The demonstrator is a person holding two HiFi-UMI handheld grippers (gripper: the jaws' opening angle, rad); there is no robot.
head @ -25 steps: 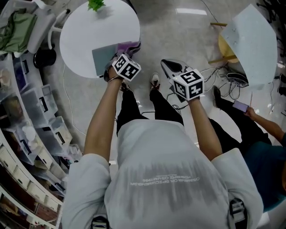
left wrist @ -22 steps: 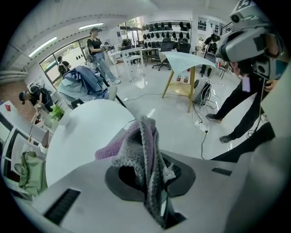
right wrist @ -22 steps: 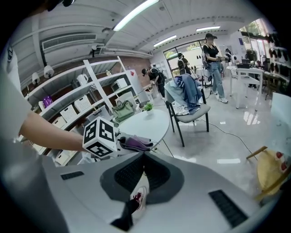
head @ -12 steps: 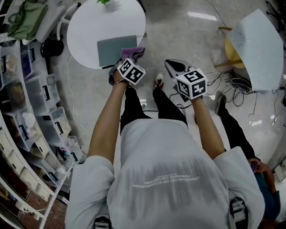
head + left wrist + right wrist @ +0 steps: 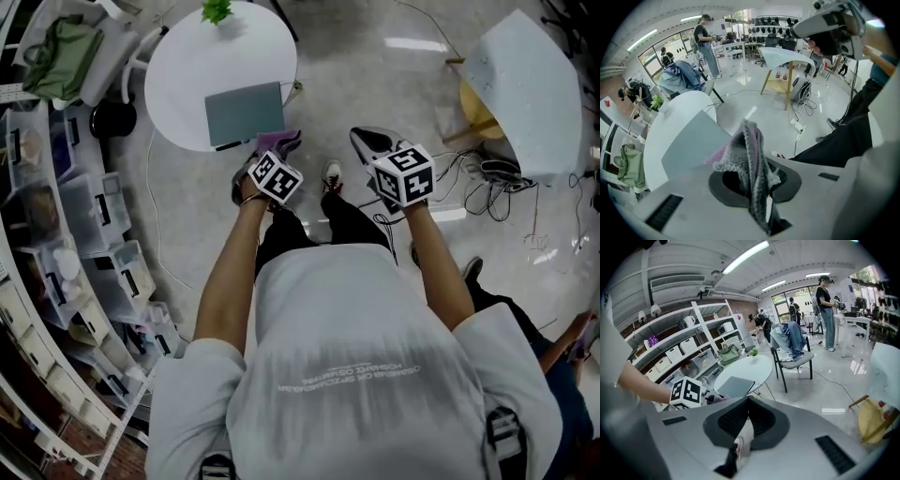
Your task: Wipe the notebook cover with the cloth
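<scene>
Looking along the left jaws, I see the round white table (image 5: 670, 117) ahead and to their left, with the grey notebook (image 5: 691, 140) lying flat on its near side, cover up. From the head view the notebook (image 5: 244, 114) sits just beyond the left jaw tips, and its near right corner is the part closest to them. The purple-and-grey cloth (image 5: 747, 145) is pinched between the jaws of the left gripper (image 5: 757, 180), bunched up and standing out past the tips toward that corner. I cannot tell whether its free end touches the cover or hangs just short of the table's edge. The right gripper (image 5: 749, 401) is held out over the floor, well to the right of the table, with its jaws closed together on nothing; I see only a shoe and floor behind them. I judge the task to be partway along. The cloth is in hand and brought up to the notebook, but it is not spread on the cover, and the cover shows no mark that tells me whether it has been wiped. By my reading, strokes across the full cover remain, and I expect the left gripper to reach further forward and left over the table.
</scene>
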